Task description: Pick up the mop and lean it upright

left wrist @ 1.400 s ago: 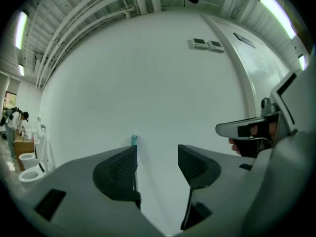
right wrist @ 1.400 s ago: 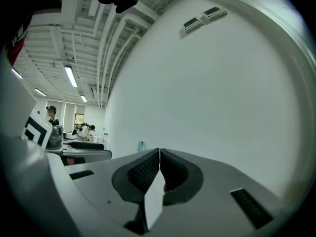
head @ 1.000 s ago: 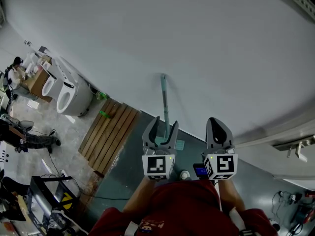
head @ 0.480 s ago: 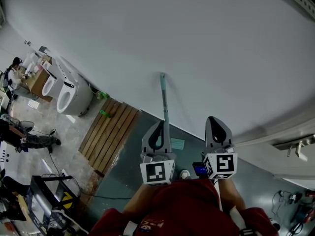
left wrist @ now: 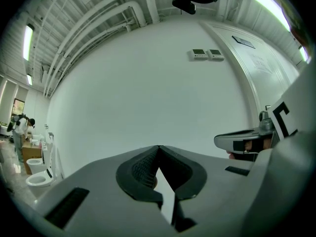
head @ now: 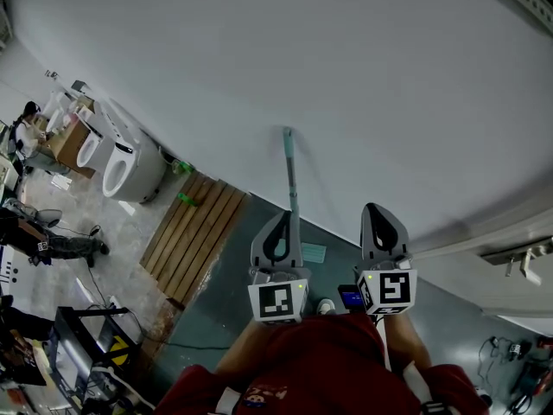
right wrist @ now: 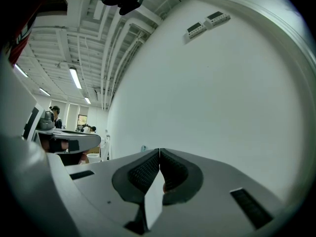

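— Grey jaws on the left gripper (head: 282, 218) (left wrist: 158, 147): how do they stand?

— Pressed together at the tips, with nothing between them. The gripper points level at the white wall (head: 346, 76).

— And the right gripper (head: 374, 207) (right wrist: 159, 150)?

— The same: jaws meet tip to tip and are empty. It is level too, beside the left one and apart from it.

— Where is the mop (head: 290, 175)?

— Upright against the wall, straight ahead. Neither gripper holds it. Its handle is teal at the top and grey lower down, and it leans on the white surface. In the head view its lower part runs just past the right edge of the left gripper's tips.

— Does either gripper view catch it?

— The right gripper view does. A small teal tip (right wrist: 143, 147) peeks just above that gripper's left jaw, against the wall.

— And the mop head (head: 313, 253)?

— A pale teal pad lies flat on the floor (head: 216, 318) at the foot of the wall. It shows between the two grippers.

— What lies around?

— The floor near the wall is dark grey-green. To the left, wooden slats (head: 194, 232) lie flat beside the wall. Past them stand two white toilets (head: 121, 167), also by the wall. Farther left are people among boxes and gear, too small to tell more. High on the wall sit two small panels (left wrist: 207, 54), side by side.
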`<action>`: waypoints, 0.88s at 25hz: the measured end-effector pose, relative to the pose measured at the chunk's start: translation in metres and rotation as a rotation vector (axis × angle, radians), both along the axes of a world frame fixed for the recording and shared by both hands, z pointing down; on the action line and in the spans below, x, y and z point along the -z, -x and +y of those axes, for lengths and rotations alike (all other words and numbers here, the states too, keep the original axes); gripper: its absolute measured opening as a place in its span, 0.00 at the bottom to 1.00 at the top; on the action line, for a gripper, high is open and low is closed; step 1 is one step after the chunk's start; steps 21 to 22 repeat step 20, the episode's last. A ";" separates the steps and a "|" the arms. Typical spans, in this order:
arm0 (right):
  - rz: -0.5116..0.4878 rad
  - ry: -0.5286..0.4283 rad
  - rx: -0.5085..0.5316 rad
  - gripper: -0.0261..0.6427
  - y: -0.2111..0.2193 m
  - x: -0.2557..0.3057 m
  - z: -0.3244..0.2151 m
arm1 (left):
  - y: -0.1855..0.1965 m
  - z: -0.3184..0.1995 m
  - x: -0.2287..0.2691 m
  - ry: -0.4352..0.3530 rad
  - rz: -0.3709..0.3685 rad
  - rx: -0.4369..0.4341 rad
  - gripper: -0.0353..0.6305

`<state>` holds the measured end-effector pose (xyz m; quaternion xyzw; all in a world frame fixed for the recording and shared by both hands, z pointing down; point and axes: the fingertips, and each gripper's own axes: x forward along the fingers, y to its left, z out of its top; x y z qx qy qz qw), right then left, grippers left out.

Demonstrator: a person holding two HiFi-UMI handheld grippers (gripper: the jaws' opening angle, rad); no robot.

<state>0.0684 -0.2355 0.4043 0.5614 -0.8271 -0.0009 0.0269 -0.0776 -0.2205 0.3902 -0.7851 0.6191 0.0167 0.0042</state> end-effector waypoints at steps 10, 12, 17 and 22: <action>0.004 -0.005 0.012 0.07 0.010 0.002 0.004 | 0.014 0.003 -0.009 0.018 -0.018 0.021 0.08; -0.001 -0.008 0.013 0.07 0.007 0.002 0.006 | 0.012 0.005 -0.009 0.013 -0.005 0.030 0.07; -0.007 -0.006 0.014 0.07 0.006 -0.001 0.010 | 0.009 0.010 -0.013 0.034 -0.010 0.026 0.07; -0.007 -0.004 0.016 0.07 0.007 -0.002 0.011 | 0.012 0.011 -0.020 0.050 -0.037 0.026 0.08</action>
